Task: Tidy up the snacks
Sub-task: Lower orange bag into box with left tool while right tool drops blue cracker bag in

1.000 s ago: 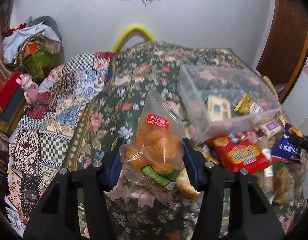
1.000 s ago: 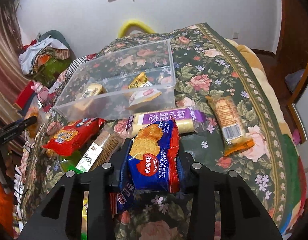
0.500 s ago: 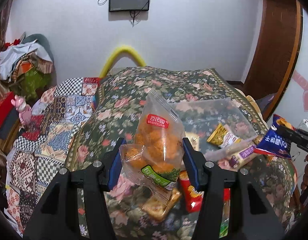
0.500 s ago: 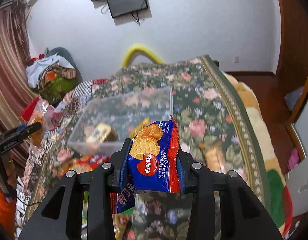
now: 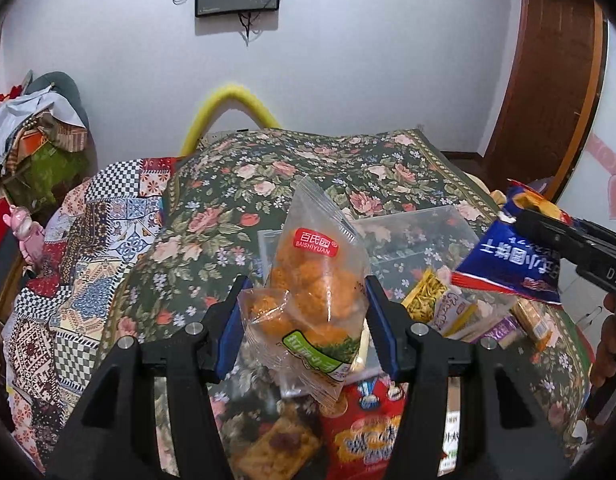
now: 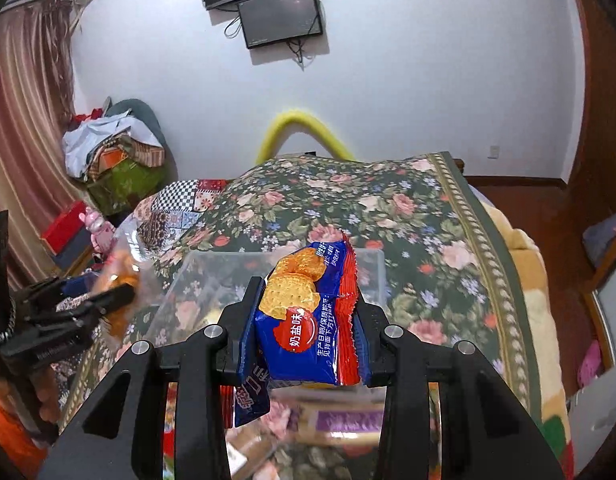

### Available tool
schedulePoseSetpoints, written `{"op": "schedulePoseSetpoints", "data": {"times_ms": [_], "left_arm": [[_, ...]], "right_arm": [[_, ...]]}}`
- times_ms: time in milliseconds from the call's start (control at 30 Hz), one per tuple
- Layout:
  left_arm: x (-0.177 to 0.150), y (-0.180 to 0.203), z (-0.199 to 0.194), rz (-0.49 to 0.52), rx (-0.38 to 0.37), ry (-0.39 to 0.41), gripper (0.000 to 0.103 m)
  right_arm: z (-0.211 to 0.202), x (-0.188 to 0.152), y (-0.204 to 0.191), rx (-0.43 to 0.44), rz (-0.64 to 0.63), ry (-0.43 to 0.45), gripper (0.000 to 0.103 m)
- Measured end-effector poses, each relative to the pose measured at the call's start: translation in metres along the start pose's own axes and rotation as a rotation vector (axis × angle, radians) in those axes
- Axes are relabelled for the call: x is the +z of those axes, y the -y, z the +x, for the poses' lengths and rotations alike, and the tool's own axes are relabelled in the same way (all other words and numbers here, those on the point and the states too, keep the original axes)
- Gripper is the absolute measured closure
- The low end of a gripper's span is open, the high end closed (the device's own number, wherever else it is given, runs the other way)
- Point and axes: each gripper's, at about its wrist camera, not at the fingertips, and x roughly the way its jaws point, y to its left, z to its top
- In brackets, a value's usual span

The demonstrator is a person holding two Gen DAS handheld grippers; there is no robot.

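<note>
Left gripper (image 5: 304, 316) clamps a clear bag of orange puffs (image 5: 315, 300); right gripper (image 6: 304, 332) pinches a blue cracker packet (image 6: 308, 316). The clear plastic bin (image 6: 371, 260) sits just beyond both jaws: carry well over its rim before releasing.

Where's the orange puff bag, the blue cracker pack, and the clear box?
orange puff bag (image 5: 315, 292), left wrist view, middle of bag
blue cracker pack (image 6: 308, 320), right wrist view, front face
clear box (image 5: 423, 236), left wrist view, far wall
</note>
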Motion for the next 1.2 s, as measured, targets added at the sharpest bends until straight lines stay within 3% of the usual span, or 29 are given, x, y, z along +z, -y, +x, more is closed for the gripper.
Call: {"op": "schedulePoseSetpoints", "data": {"times_ms": [367, 700, 1033, 1200], "left_arm": [[0.002, 0.002, 0.063, -0.026, -0.039, -0.103, 0.048], [-0.002, 0.0, 0.089, -0.014, -0.012, -0.146, 0.047], [-0.006, 0.007, 0.083, 0.016, 0.002, -0.157, 0.044], [-0.006, 0.007, 0.059, 0.037, 0.009, -0.12, 0.038]], "right_arm": [[0.062, 0.005, -0.01, -0.002, -0.022, -0.108, 0.068], [0.105, -0.006, -0.021, -0.006, -0.065, -0.224, 0.067], [0.114, -0.01, -0.015, 0.005, -0.03, -0.288, 0.063], [0.096, -0.007, -0.011, -0.012, -0.015, -0.246, 0.048]]}}
